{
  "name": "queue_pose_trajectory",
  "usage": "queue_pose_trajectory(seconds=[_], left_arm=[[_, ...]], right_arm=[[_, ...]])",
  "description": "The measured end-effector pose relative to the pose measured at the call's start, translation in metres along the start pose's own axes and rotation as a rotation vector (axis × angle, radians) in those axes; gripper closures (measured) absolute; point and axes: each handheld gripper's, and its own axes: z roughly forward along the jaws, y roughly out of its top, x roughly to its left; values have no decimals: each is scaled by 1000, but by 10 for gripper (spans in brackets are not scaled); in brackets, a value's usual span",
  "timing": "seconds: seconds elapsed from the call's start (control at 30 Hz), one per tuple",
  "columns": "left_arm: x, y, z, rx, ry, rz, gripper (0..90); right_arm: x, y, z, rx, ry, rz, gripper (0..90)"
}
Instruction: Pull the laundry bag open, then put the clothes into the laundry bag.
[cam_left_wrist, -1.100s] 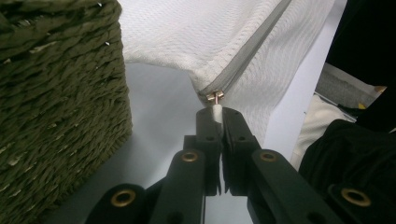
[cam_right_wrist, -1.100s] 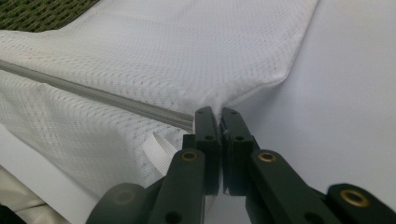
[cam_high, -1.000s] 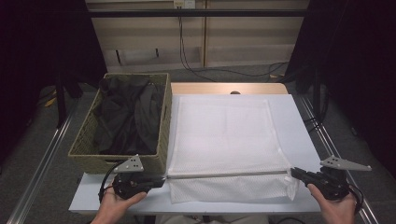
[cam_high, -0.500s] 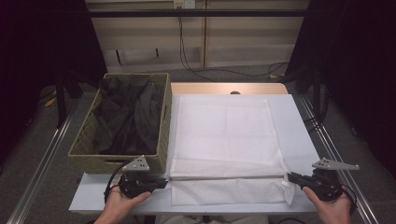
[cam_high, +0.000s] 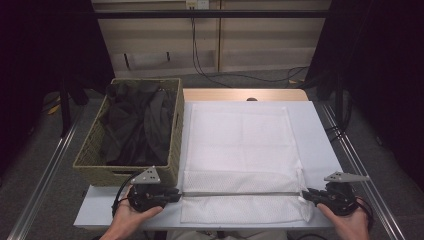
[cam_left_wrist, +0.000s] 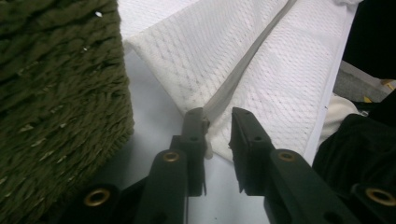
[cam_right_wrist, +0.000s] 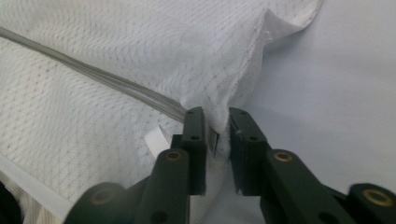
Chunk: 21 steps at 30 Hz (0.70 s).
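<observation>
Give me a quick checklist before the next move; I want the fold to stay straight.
1. Left gripper at the cloth corner: cloth lies between the jaws, but a gap shows; grip cannot tell.
2. Right gripper on its corner: cloth bunched between the jaws; looks ok.
3. Fold line straight between both grippers: ok.
4. Basket apart from the cloth edge: ok, but close to the left gripper.
5. Rest of the cloth flat on the table: ok.
</observation>
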Motion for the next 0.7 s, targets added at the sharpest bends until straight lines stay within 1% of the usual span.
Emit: queue_pose_trajectory(seconds=[0.03, 0.1, 0.13, 0.17, 0.2, 0.23, 0.27, 0.3, 0.33, 0.4, 0.43, 0.47, 0.5, 0.53, 0.6, 0.67, 0.7], left_arm=[[0, 0, 0, -5, 6, 9, 712], [0, 1, -1, -29, -11, 16, 667], [0, 1, -2, -34, -4, 17, 624], [-1, 1, -3, -50, 5, 24, 591], [-1, 1, -5, -61, -8, 27, 572], [-1, 1, -7, -75, -9, 29, 560], [-2, 1, -8, -88, -1, 26, 524], [-3, 1, -9, -106, 3, 22, 483], [-5, 2, -11, -118, 13, 21, 434], [-8, 2, -13, -145, 18, 34, 405], [-10, 2, -14, -155, 29, 36, 392], [-12, 2, -15, -156, 46, 38, 344], [-14, 2, -16, -159, 51, 34, 310], [-16, 2, -17, -168, 54, 29, 301], [-21, 1, -20, -180, 77, 35, 258], [-24, 0, -20, -189, 77, 41, 232], [-26, 0, -20, -192, 82, 37, 226]], right_arm=[[0, 0, -1, 3, -4, 5, 746], [0, 2, -3, -25, -13, 13, 675], [-1, 3, -5, -47, -15, 9, 631], [-1, 3, -7, -68, -20, 15, 618], [0, 4, -12, -119, -30, 9, 583], [1, 6, -15, -151, -25, 4, 558], [1, 7, -17, -175, -7, 0, 523], [2, 7, -18, -175, 4, -6, 497], [4, 8, -17, -172, 18, -9, 492], [8, 8, -16, -171, 40, -33, 472], [11, 9, -15, -170, 47, -41, 458], [14, 9, -15, -179, 52, -48, 451], [18, 10, -15, -188, 61, -57, 446], [21, 11, -14, -192, 72, -63, 437], [27, 14, -11, -182, 88, -72, 419], [34, 19, -7, -180, 94, -74, 390], [38, 23, -5, -181, 108, -71, 388]])
